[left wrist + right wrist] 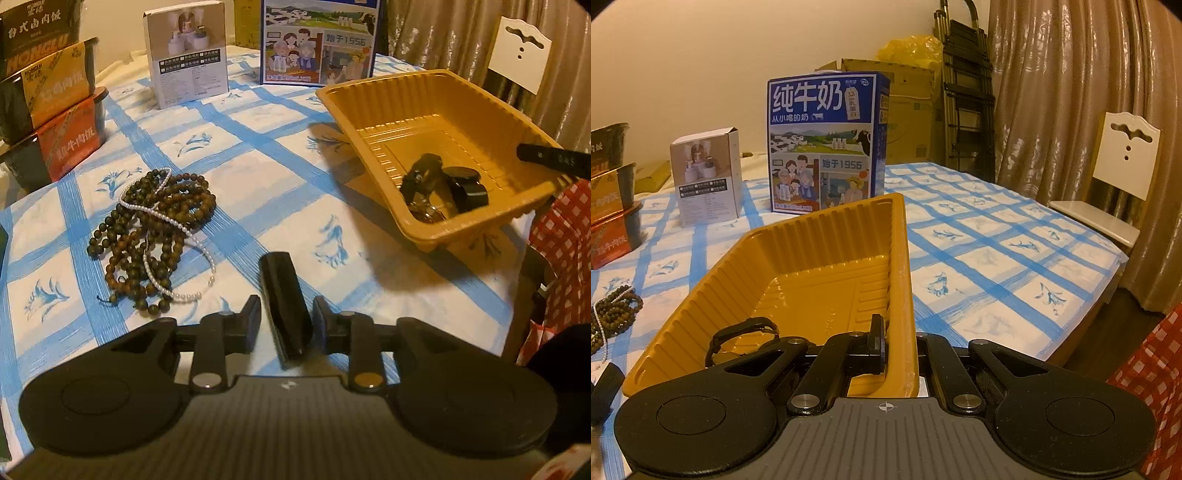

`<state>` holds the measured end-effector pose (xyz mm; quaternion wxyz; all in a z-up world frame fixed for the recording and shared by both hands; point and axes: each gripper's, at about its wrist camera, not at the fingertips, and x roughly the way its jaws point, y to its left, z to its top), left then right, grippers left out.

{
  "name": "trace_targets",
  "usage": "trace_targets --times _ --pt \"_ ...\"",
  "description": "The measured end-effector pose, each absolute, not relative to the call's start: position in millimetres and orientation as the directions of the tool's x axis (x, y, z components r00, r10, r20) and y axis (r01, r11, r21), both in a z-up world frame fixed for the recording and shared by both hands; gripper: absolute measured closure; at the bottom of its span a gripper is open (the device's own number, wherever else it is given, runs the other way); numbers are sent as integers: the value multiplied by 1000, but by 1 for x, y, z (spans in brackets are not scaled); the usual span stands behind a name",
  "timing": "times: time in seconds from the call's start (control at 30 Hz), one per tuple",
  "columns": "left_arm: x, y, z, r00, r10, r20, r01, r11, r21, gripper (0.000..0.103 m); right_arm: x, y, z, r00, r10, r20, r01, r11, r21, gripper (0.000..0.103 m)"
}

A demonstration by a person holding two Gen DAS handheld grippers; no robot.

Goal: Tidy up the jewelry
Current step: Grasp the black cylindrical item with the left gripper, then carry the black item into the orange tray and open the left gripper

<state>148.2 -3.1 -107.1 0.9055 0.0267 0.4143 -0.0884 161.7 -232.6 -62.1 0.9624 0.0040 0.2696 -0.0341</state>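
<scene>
A yellow plastic tray (436, 99) is tilted up on the checked tablecloth, with black straps or watches (443, 181) in its low corner. My right gripper (899, 350) is shut on the tray's near right rim (901, 280) and holds it raised. A pile of brown bead strands (155, 229) tangled with a white pearl necklace (177, 225) lies on the cloth to the left. My left gripper (286, 321) is open, low over the cloth, with a black oblong object (284, 295) lying between its fingers.
Stacked food boxes (51, 110) stand at the far left, a small white carton (188, 51) and a blue milk carton (823, 144) at the back. A white chair (1115, 184) and curtains are beyond the table's right edge.
</scene>
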Motion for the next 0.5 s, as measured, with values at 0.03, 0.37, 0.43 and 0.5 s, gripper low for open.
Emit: trace_targets --times 0.03,0.37,0.43,0.5 --pt "151 -3 -108 638 -133 -758 177 984 -23 76 162 -233 -62 852 -63 -519 67 998 -11 100" --pt "165 -7 -112 620 -111 -777 164 986 -10 76 162 -232 -62 853 -64 -519 68 998 -12 100" --pt "165 -7 -113 623 -110 -775 167 986 -5 80 162 -233 -62 853 -64 -519 68 998 -11 100" --pt "165 -8 -112 628 -110 -770 171 985 -2 84 162 -232 -62 852 -64 -519 68 998 -11 100"
